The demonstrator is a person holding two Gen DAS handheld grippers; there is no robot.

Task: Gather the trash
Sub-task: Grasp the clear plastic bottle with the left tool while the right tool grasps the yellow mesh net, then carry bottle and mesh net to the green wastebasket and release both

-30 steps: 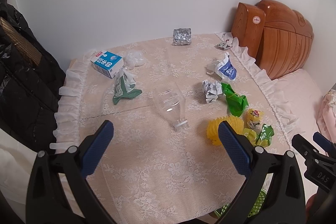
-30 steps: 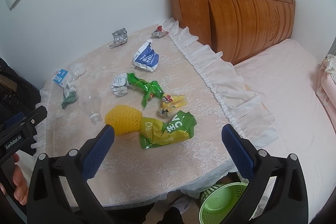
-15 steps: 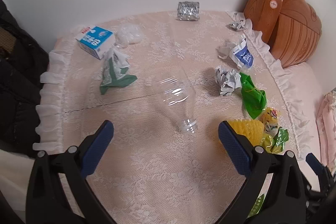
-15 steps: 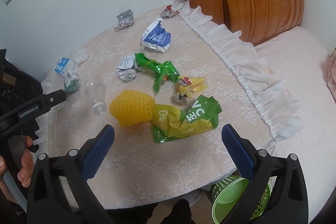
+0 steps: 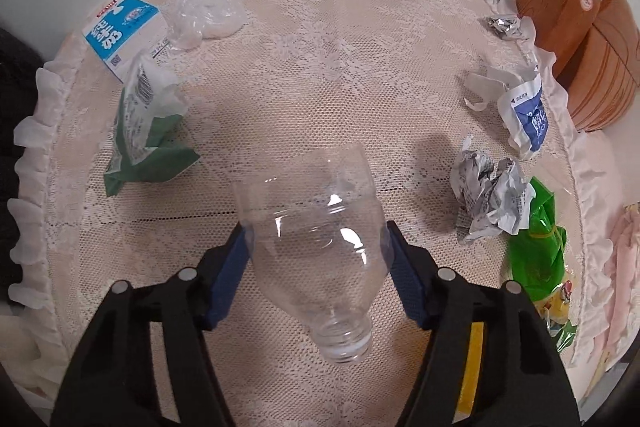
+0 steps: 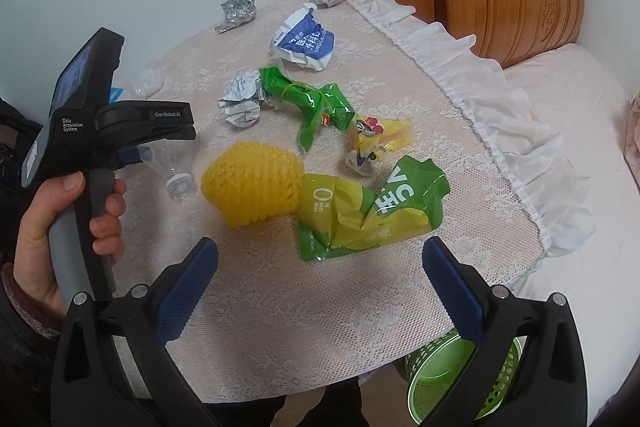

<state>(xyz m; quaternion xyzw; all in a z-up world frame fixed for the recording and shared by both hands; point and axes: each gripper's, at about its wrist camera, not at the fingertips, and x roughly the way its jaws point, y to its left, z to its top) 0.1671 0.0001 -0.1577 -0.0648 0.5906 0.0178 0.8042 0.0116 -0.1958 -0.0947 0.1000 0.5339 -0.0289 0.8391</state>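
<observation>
Littered table [image 6: 280, 307], wide-apart jaws above.

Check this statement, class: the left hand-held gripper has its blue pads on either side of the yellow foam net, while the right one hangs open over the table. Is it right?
One thing is wrong. The left hand-held gripper brackets the clear plastic bottle, not the yellow foam net, as the left wrist view shows; its jaws have just been closing. The right hand-held gripper does hang open over the table.
</observation>
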